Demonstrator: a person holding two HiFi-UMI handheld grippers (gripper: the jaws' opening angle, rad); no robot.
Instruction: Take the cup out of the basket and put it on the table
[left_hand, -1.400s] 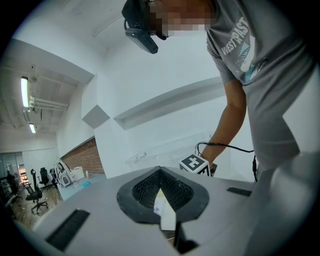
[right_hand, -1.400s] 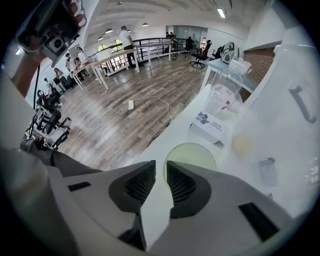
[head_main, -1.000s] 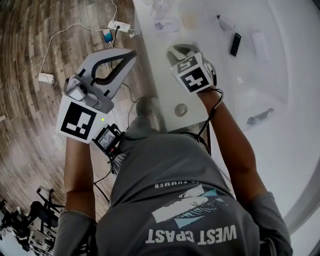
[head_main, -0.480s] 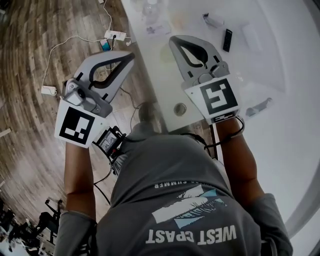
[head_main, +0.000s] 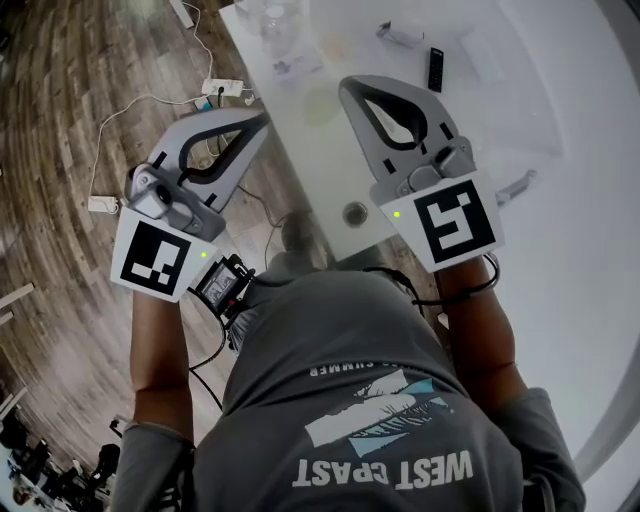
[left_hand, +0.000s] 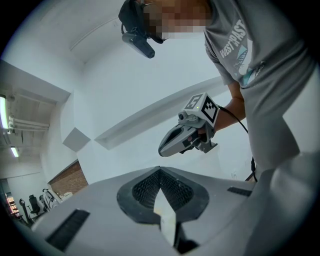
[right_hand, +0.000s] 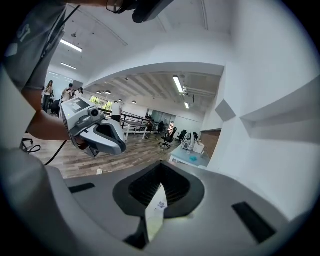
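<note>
Stands at the near corner of a white table, seen from above, with a tool in each hand. Holds the left tool at middle left of the frame, body out over the wood floor, tip reaching the table's left edge, with jaws pressed tip to tip and nothing between them. Holds the right tool at upper middle, over the table, tip pointing toward the top of the frame, likewise with jaws closed fully together on nothing. Aims both tools upward in their own views, at ceiling, wall and each other. Cannot pick out the cup or the basket for certain in any view. Shows only a pale round shape on the table between the two tool tips, just left of the right one, too faint to name. Has, further up the frame, a black remote right of the right tool and a clear bottle-like thing near the top edge, both apart from the tools. Has, lower down, a round hole in the table beside the right tool's body, and on the floor a white power strip with cables.
</note>
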